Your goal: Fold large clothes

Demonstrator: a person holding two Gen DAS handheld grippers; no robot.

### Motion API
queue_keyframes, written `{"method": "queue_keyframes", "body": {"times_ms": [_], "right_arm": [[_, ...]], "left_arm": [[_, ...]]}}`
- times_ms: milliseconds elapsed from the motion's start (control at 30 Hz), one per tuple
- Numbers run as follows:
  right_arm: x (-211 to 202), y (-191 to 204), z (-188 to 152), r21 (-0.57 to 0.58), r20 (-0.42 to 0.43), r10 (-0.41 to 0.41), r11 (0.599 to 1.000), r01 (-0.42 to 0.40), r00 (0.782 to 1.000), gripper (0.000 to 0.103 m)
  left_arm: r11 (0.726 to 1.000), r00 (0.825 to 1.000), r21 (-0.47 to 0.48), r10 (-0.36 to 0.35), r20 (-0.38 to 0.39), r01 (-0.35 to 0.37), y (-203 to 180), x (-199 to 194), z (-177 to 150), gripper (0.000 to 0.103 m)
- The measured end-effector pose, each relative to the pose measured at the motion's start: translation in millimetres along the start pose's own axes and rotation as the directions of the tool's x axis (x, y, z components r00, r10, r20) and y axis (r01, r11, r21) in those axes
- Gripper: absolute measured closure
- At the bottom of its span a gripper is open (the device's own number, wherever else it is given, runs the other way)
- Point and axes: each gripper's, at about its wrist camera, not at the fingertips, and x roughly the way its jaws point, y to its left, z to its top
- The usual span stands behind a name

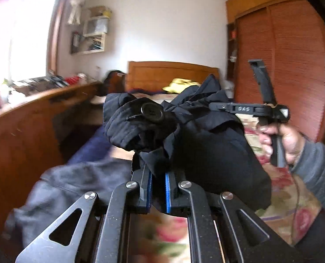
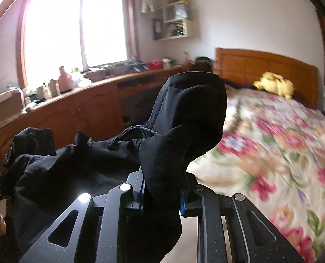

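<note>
The left gripper (image 1: 158,188) is clenched on a bunched fold of the black garment (image 1: 206,144), whose large round button (image 1: 152,111) sits just beyond the blue pads. The right gripper (image 2: 162,197) likewise grasps a thick fold of the same garment (image 2: 184,118), its jaws pressed on the cloth. The garment hangs between the two, raised above the floral bedspread (image 2: 272,144), with the wooden headboard (image 2: 265,65) far behind.

Garment (image 2: 184,114) above bed (image 2: 283,153), headboard (image 2: 261,65) behind
</note>
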Motion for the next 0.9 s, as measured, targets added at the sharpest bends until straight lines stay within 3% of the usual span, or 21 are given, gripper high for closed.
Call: {"method": "queue_keyframes", "body": {"times_ms": [133,300,400,500,567,700,833,900], "right_arm": [[26.4,55.0,21.2,-0.032,0.034,0.086,0.996,-0.085,0.996,0.081],[69.0,120.4,15.6,-0.026,0.006,0.215,0.976,-0.214,0.977,0.081],[99.4,152.3,-12.9,-0.052,-0.064,0.246,0.967,-0.249,0.967,0.08],[141.2,163.1,-44.3,-0.031,-0.242,0.217,0.972,-0.231,0.946,0.07],[152.9,159.6,-58.8,-0.046,-0.292,0.166,0.981,-0.188,0.942,0.062],[131.4,155.7,-54.8,-0.072,-0.219,0.131,0.986,-0.15,0.967,0.026],[98.8,169.3,-45.9,-0.12,-0.12,0.105,0.985,-0.12,0.987,0.023],[86.5,180.3,-46.6,-0.133,-0.081,0.152,0.978,-0.162,0.985,0.023]], "left_arm": [[0.991,0.99,-0.005,0.137,0.017,-0.137,55.0,-26.0,-3.8,0.094],[0.951,0.954,-0.078,0.3,-0.009,-0.299,135.6,-49.7,-27.9,0.094],[0.92,0.921,-0.077,0.378,-0.097,-0.385,170.0,-39.9,-57.8,0.093],[0.902,0.897,-0.084,0.404,-0.178,-0.423,188.1,-22.3,-88.8,0.093],[0.899,0.898,-0.109,0.401,-0.183,-0.424,193.8,-20.8,-98.7,0.09],[0.893,0.897,-0.13,0.407,-0.174,-0.431,193.5,-24.1,-96.5,0.083],[0.893,0.9,-0.134,0.413,-0.139,-0.43,188.2,-32.5,-81.7,0.063],[0.899,0.911,-0.155,0.396,-0.11,-0.41,188.0,-45.4,-75.1,0.052]]}}
